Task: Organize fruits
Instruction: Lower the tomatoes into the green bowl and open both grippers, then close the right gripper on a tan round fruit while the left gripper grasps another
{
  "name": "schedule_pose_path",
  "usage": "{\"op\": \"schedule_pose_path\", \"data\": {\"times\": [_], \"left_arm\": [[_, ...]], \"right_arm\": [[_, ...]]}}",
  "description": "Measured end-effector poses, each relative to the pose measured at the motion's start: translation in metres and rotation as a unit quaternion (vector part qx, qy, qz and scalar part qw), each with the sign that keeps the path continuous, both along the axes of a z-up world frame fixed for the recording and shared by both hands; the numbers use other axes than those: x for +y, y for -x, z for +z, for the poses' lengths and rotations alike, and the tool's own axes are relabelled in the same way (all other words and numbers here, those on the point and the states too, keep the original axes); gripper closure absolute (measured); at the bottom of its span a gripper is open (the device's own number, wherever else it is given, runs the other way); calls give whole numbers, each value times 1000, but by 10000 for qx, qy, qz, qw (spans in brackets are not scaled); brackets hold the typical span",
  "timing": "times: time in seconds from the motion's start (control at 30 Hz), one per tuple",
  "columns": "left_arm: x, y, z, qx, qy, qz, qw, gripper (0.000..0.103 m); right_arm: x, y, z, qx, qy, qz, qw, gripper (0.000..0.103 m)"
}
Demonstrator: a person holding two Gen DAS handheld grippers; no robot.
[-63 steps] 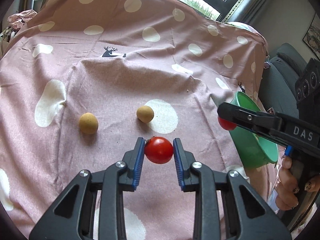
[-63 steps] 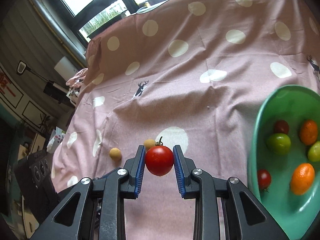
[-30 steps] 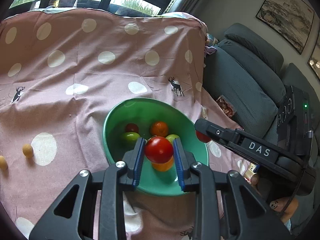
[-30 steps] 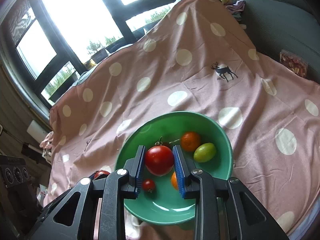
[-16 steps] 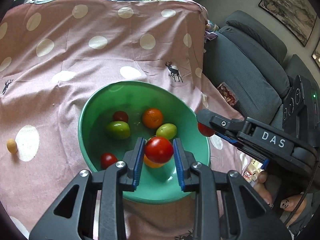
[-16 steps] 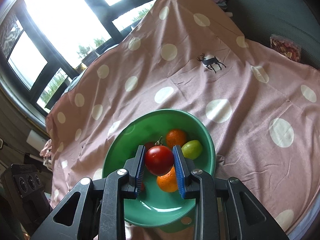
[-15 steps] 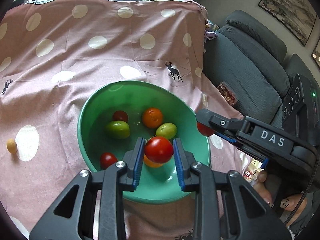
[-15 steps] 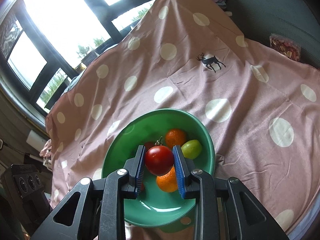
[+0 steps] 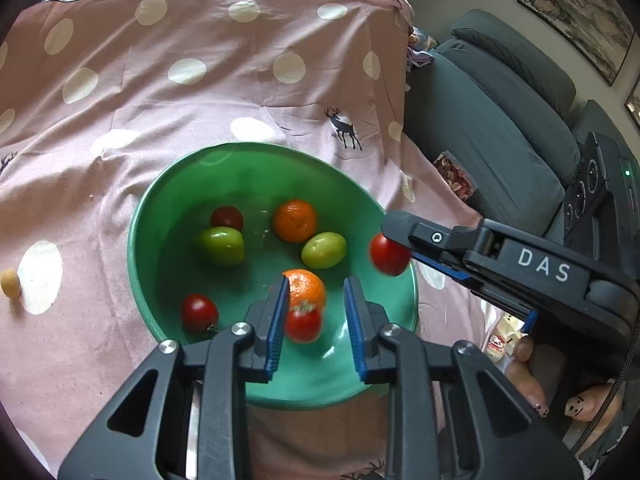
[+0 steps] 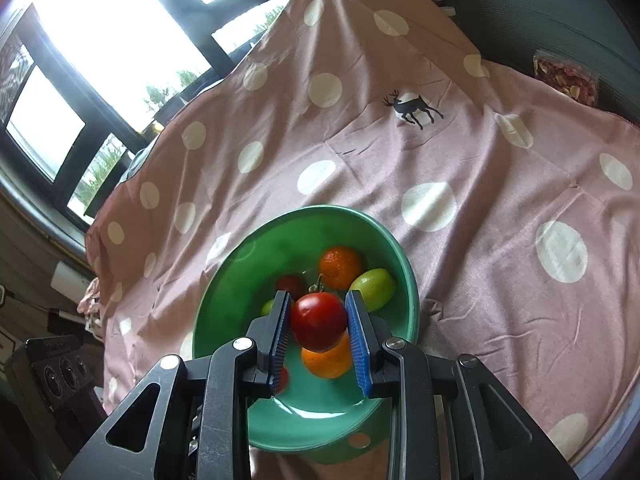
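A green bowl [image 9: 136, 240] [image 10: 208, 300] on the pink spotted cloth holds two mandarins, two green fruits and small red tomatoes. My left gripper [image 9: 316, 284] hovers over the bowl's near side, open. A blurred red tomato [image 9: 303, 324] sits just below its blue pads, clear of them, beside a mandarin [image 9: 308, 286]. My right gripper [image 10: 317, 296] [image 9: 390, 252] is shut on another red tomato [image 10: 319, 322] [image 9: 389, 255], held above the bowl's right rim. A small yellow fruit [image 9: 10, 283] lies on the cloth at far left.
A grey sofa [image 9: 500, 120] runs along the right of the cloth, with a snack packet [image 9: 452, 172] at its edge. A person's fingers [image 9: 524, 360] grip the right tool. A black device [image 10: 60, 364] stands at lower left. Windows are behind the table.
The tomato has left my left gripper's pads and dropped toward the bowl floor. Both grippers have come lower and closer over the bowl. The right one still holds its tomato.
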State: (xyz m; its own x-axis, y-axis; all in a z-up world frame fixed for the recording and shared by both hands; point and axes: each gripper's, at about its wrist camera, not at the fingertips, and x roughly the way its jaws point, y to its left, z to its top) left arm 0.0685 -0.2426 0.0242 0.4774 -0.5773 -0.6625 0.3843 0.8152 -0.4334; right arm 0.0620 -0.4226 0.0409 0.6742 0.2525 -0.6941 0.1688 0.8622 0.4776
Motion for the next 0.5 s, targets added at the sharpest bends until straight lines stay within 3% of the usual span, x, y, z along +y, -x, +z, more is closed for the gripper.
{"op": "schedule_pose_path", "data": {"times": [0.1, 0.17, 0.23, 0.5], "left_arm": [[3, 1, 3, -9, 60, 30, 10000, 73], [7, 3, 6, -24, 75, 78, 9999, 66], [14, 5, 10, -68, 76, 146, 9998, 62], [84, 17, 26, -316, -3, 881, 9956, 52]], "right_arm": [[-1, 0, 0, 34, 123, -39, 9999, 71], [-1, 0, 0, 41, 108, -31, 9999, 57], [0, 1, 1, 12, 119, -23, 9999, 51], [20, 2, 9, -98, 358, 110, 9993, 47]]}}
